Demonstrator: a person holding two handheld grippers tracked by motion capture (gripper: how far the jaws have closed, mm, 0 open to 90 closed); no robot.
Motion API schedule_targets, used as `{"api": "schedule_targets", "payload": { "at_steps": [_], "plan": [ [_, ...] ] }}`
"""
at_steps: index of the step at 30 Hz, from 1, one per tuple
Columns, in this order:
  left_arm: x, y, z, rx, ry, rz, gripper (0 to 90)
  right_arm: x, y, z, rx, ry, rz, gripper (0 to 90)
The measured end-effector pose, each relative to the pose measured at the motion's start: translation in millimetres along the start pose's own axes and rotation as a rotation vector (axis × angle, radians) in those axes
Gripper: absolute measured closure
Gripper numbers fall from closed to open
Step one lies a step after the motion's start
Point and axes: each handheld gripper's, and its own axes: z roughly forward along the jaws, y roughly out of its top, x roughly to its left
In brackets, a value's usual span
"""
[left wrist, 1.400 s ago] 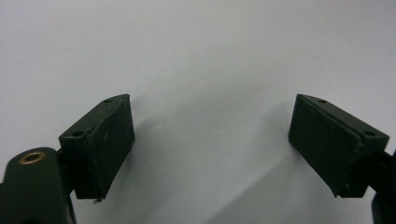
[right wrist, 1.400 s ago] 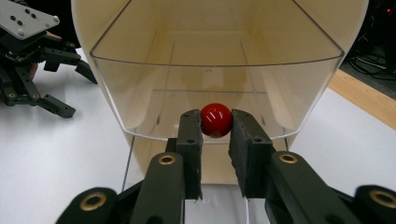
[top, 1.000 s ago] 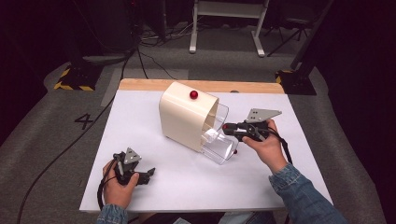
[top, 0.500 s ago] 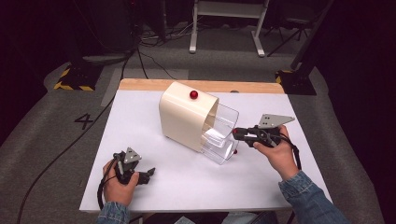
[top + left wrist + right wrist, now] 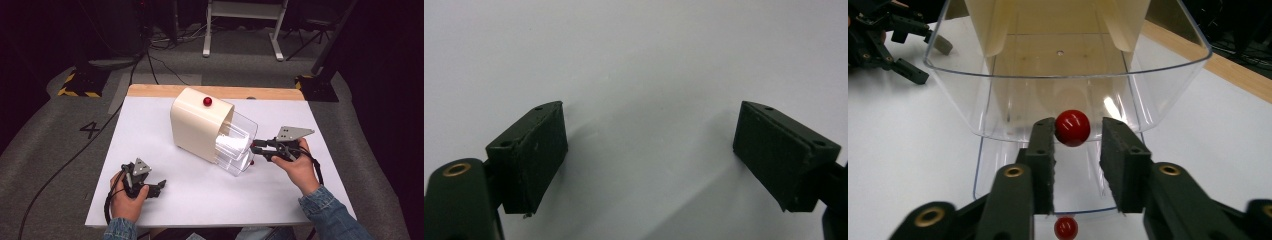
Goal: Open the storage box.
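White tabletop [image 5: 200, 200]: broad bare margin along near and left edges.
Left gripper [image 5: 156, 189] rests there, jaws spread, empty. Right gripper [image 5: 1078, 150] has jaws parted around small red round knob [image 5: 1072, 128] on clear plastic drawer [image 5: 1168, 65] protruding from cream rounded box [image 5: 197, 125].

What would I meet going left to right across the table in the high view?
Left gripper → cream box → clear drawer → right gripper, held at the drawer's front.

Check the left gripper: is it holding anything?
No. In the left gripper view the left gripper has its fingers wide apart, with just bare white table between them.
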Motion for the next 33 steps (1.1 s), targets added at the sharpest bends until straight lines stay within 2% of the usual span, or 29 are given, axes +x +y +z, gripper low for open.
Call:
{"api": "schedule_targets", "payload": {
  "at_steps": [2,3,11,13,18,23,25,27,33],
  "plan": [
    [0.0,0.0,0.1,-0.001,0.000,0.001,14.3,-0.4,-1.3,0.2,-0.002,-0.004,0.004,63.8],
    [0.0,0.0,0.1,-0.002,0.001,0.002,14.3,-1.3,-4.6,-0.3,0.000,-0.018,0.010,58.5],
    [-0.1,-0.1,0.0,0.001,-0.002,-0.002,14.3,-1.2,-14.0,-9.2,0.025,-0.041,0.017,49.9],
    [0.0,0.0,0.0,0.000,0.000,0.000,14.3,-0.4,-16.2,-14.6,0.035,-0.047,0.021,48.0],
    [0.0,0.0,0.1,-0.002,0.001,0.002,14.3,2.9,-23.9,-33.1,0.067,-0.055,0.058,36.8],
    [-0.6,-0.1,0.0,-0.002,0.001,0.001,14.3,6.0,-32.0,-49.5,0.094,-0.071,0.038,29.5],
    [-0.6,0.0,0.1,-0.004,0.001,0.003,14.5,7.1,-36.8,-57.4,0.115,-0.091,0.035,24.9],
    [-0.5,0.0,-0.1,-0.001,0.001,0.001,14.4,7.8,-42.6,-63.7,0.144,-0.098,0.023,24.2],
    [-0.3,0.1,0.0,-0.002,0.003,0.003,14.4,5.5,-65.1,-78.8,0.212,-0.162,0.046,20.9]
  ]
}}
